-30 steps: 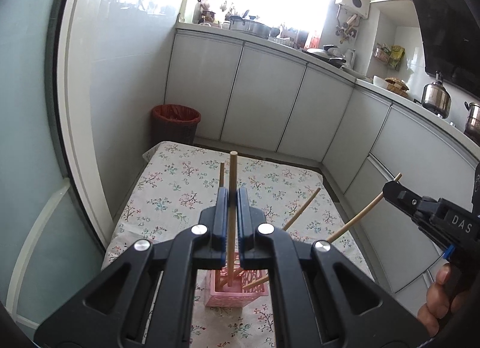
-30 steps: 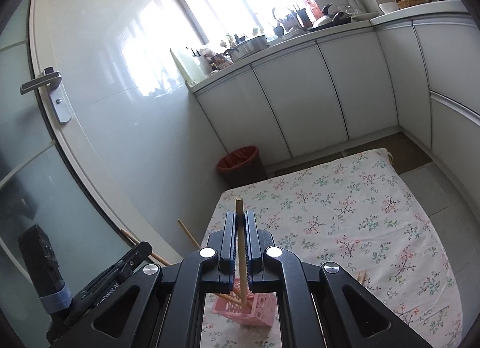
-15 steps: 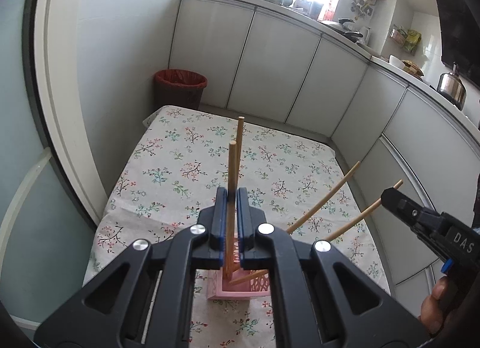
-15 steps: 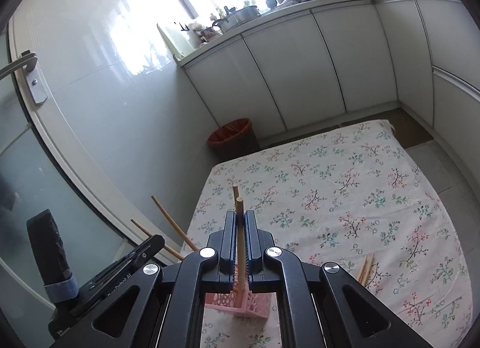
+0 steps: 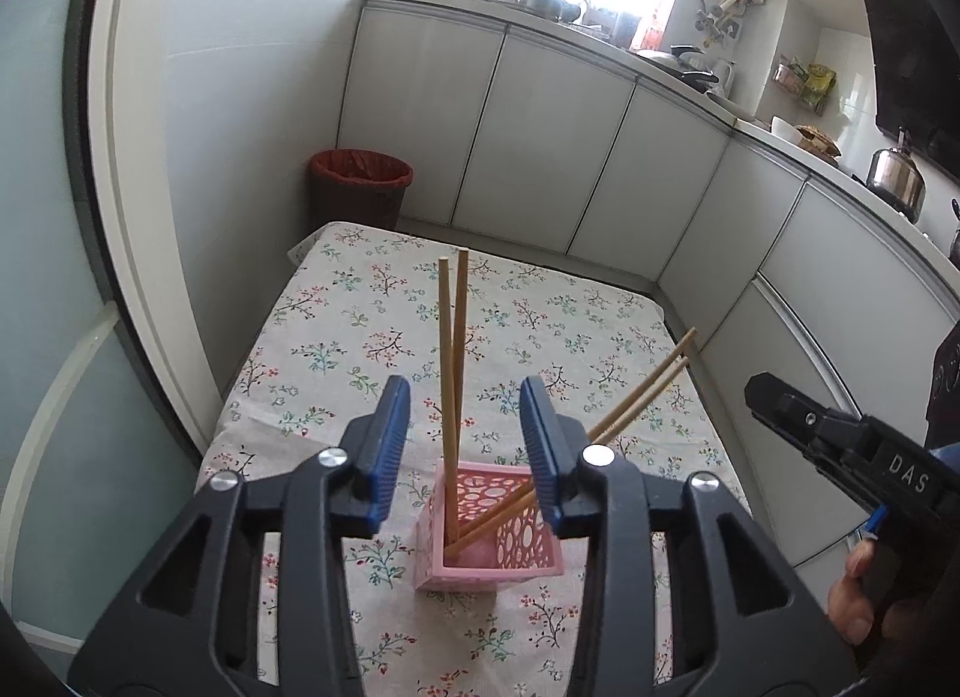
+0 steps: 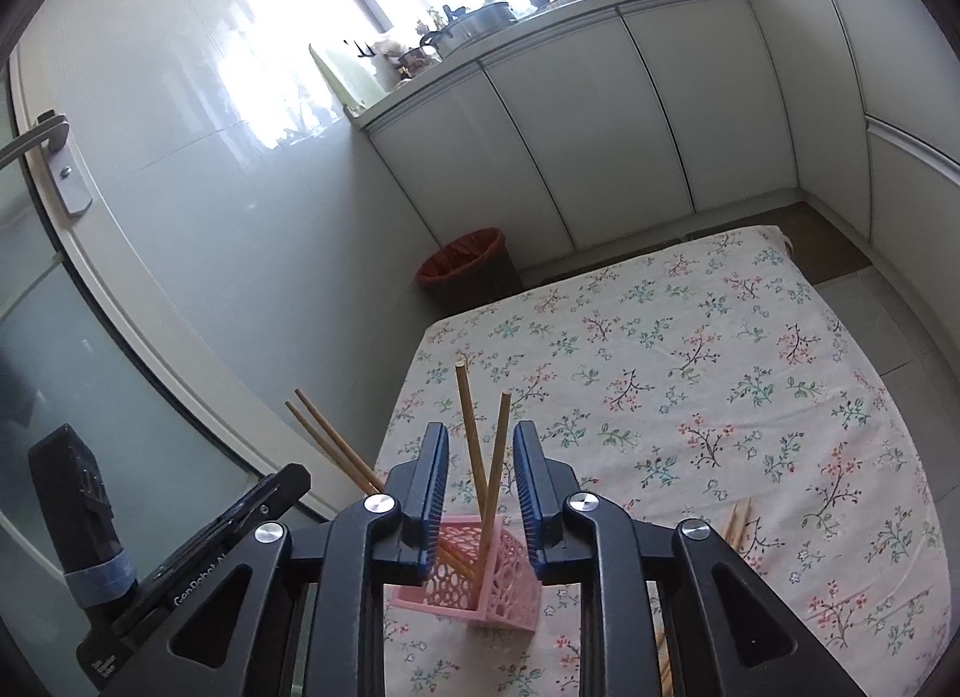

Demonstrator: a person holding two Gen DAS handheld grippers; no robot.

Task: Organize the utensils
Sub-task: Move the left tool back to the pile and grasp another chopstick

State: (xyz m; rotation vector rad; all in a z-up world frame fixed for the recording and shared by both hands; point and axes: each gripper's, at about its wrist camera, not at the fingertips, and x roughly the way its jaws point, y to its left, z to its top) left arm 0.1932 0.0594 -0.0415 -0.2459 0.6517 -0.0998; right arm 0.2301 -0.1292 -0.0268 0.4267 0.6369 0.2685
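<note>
Pink basket (image 5: 489, 523) on cloth (image 5: 540, 325), 4 sticks (image 5: 451, 397) standing in it | L grip (image 5: 465, 445) & R grip (image 6: 480, 484) jaws opening, sticks between pads, untouched | risk: pad snags stick on pull-back, tips light basket | loose sticks (image 6: 737, 523) left on cloth

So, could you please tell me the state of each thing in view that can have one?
Left gripper: jaws opening, pads clear of the chopsticks between them.
Right gripper: jaws opening, touching nothing.
Pink basket: upright on the tablecloth.
Four chopsticks: standing in the basket, leaning.
Loose chopsticks: lying on the tablecloth.
Red bin: open, lined.
</note>
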